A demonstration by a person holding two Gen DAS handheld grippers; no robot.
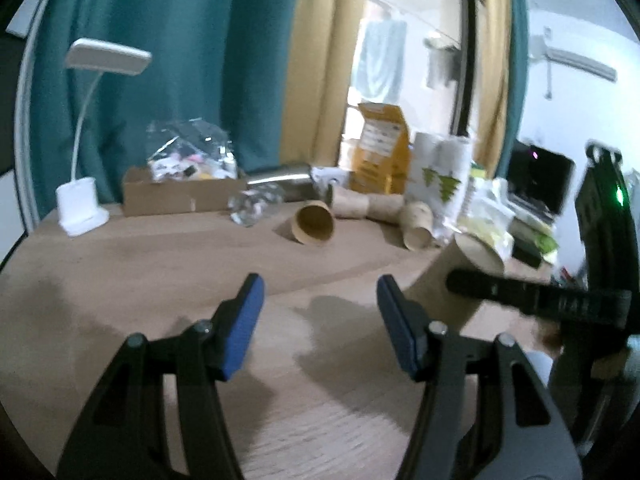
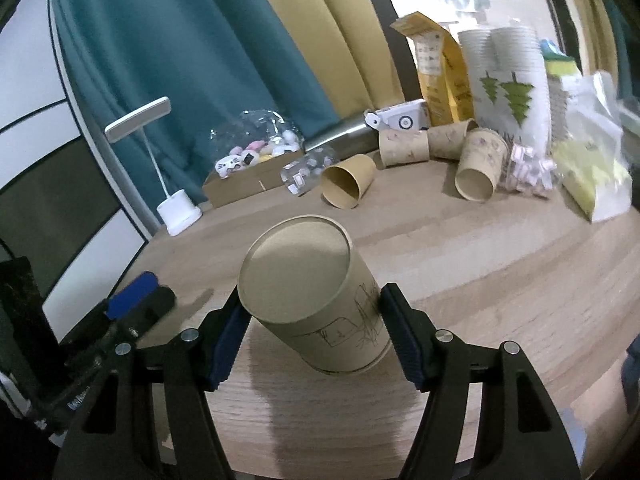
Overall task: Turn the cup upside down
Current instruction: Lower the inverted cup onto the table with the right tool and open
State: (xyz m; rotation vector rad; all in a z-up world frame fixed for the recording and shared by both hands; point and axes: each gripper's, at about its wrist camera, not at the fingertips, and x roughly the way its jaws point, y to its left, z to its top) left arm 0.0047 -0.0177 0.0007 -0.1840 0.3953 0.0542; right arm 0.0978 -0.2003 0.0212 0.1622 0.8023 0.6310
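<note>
Teal curtain (image 2: 168,48) and bright window (image 1: 404,52) behind wooden table (image 2: 480,288).

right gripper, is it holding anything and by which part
The right gripper holds a brown paper cup by its side wall, base tilted upward. The left gripper is empty.

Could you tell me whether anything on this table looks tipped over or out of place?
Yes: several brown paper cups lie on their sides at the back, one with its mouth facing the camera, another beside it. The held cup sits tilted, base up, in the right gripper.
</note>
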